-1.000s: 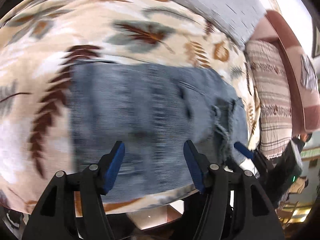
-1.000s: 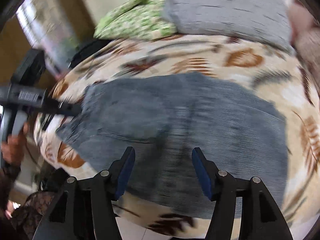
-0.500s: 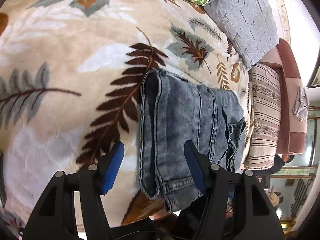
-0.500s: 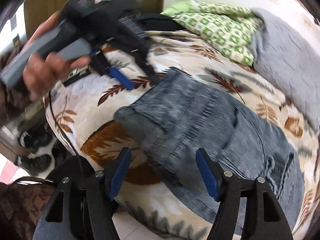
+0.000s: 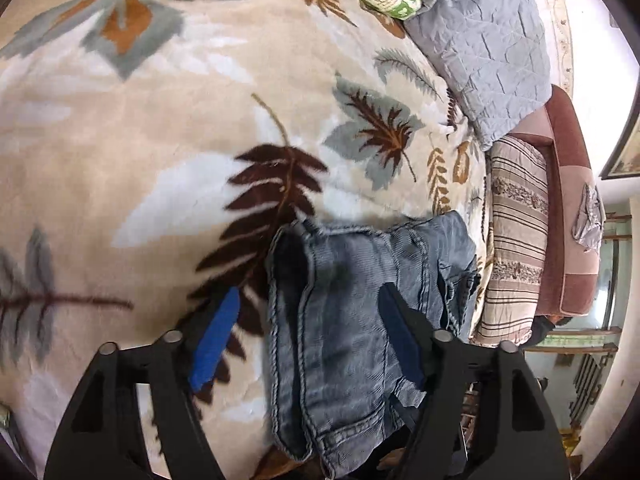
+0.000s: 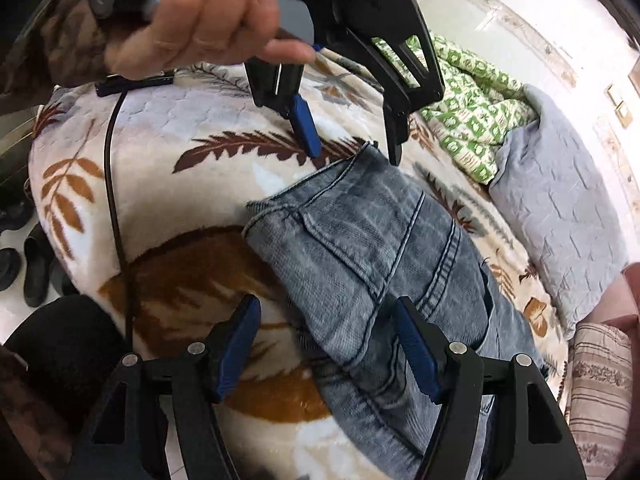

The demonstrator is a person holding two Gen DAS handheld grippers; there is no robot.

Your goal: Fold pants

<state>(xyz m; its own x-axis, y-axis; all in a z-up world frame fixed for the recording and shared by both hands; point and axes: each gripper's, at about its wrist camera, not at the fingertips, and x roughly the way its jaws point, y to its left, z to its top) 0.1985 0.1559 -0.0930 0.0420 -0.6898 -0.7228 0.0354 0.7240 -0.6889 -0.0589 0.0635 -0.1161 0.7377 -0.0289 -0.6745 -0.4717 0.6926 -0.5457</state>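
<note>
Pants (image 5: pixel 352 320) folded; near end hidden behind left gripper (image 5: pixel 308 336).

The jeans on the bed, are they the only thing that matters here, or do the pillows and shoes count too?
Part of the job:
jeans
left claw
right claw

Just lying about:
leaf-print blanket
green bedding
grey pillow
striped cushion
shoes
</note>
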